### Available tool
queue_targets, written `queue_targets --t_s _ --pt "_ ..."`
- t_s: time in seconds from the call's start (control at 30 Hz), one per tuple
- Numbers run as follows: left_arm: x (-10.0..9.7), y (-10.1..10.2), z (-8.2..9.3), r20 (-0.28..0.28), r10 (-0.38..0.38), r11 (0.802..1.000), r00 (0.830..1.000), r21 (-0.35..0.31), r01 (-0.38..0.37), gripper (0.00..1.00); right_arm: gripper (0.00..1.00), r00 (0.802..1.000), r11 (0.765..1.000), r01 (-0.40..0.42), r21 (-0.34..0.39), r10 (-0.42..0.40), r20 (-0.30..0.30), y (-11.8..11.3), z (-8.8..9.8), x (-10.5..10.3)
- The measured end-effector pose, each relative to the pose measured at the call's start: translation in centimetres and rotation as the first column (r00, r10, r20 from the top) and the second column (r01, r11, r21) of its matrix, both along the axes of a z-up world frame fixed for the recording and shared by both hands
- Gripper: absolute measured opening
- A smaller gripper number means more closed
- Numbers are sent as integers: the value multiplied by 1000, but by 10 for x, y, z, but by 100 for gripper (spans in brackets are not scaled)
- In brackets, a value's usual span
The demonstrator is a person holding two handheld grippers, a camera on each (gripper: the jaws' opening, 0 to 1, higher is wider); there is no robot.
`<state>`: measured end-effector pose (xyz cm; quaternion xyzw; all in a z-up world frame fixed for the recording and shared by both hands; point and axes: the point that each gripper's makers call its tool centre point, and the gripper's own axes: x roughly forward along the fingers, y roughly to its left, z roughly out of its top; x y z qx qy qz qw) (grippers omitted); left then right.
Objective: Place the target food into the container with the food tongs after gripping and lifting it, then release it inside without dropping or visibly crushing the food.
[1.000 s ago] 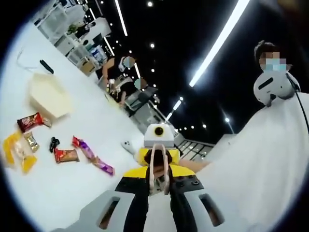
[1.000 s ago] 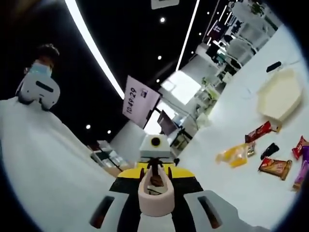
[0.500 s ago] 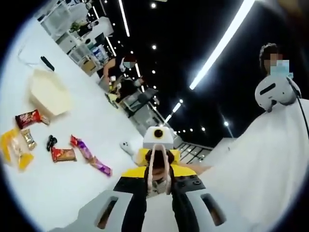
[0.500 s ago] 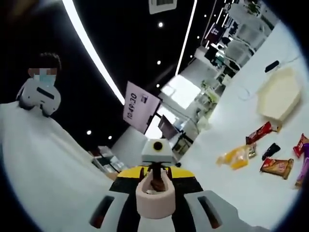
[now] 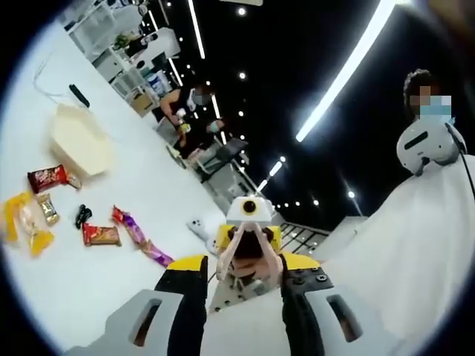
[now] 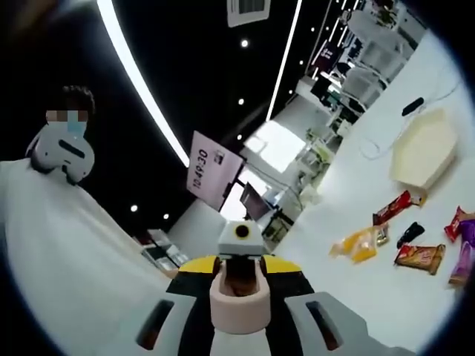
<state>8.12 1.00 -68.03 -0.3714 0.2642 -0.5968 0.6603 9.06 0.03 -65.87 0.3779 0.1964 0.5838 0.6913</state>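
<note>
Across the tilted white worktop (image 5: 89, 297), taken in from opposite sides by the two views, lies the largest task item, a cream, angular container (image 5: 78, 144), open and apart from the food. A person in a white garment (image 5: 415, 252) stands behind the tools. The left gripper view takes in people (image 5: 185, 104) at a distant bench; the right gripper view instead takes in a hanging sign (image 6: 211, 169) with dark digits and a bright window area. The food tongs (image 6: 239, 305), pale pink, lie between the two facing tools. Their long axis runs along the line from one camera to the other, with the looped spring end toward the right hand-held gripper (image 6: 239, 280), whose jaws appear clenched on that loop. The two arms spread apart toward the left hand-held gripper (image 5: 243, 276); whether its jaws press on the arms cannot be told. No food sits between the tong arms. The snack packets (image 5: 100, 235) rest loose on the worktop beside the container: a yellow bag (image 5: 22, 222), a red wrapper (image 5: 46, 178) nearest the container, a purple wrapper (image 5: 133, 228) and a small black piece (image 5: 82, 216). A slim black object (image 5: 78, 95) lies beyond the container.
</note>
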Motion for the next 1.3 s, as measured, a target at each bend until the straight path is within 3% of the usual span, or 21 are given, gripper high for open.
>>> queue_targets --t_s 0.13,0.43,0.53,0.77,0.87,1.1,1.3 --pt "-2 0 4 11 -12 1000 1000 -22 12 28 21 1000 1000 3 -17 -3 10 2 -1 1" --pt "-6 3 3 55 -24 1000 998 -16 25 23 20 994 997 -48 -67 54 90 6 0 -7" --pt "-5 5 8 129 -7 1000 992 -15 10 19 20 989 995 -58 -81 68 133 8 -1 -12" --pt "-5 9 12 202 -7 1000 979 1 7 15 20 980 990 -86 -110 103 169 13 -2 -15" --pt "-6 8 14 257 -5 1000 966 20 0 12 20 977 986 -85 -142 110 181 13 -6 -13" --pt "-5 7 14 257 -3 1000 966 16 -1 11 20 979 986 -88 -143 112 169 9 -8 -11" --pt "-1 6 19 238 7 1000 971 -9 -5 10 19 984 993 -65 -96 79 159 8 3 -5"
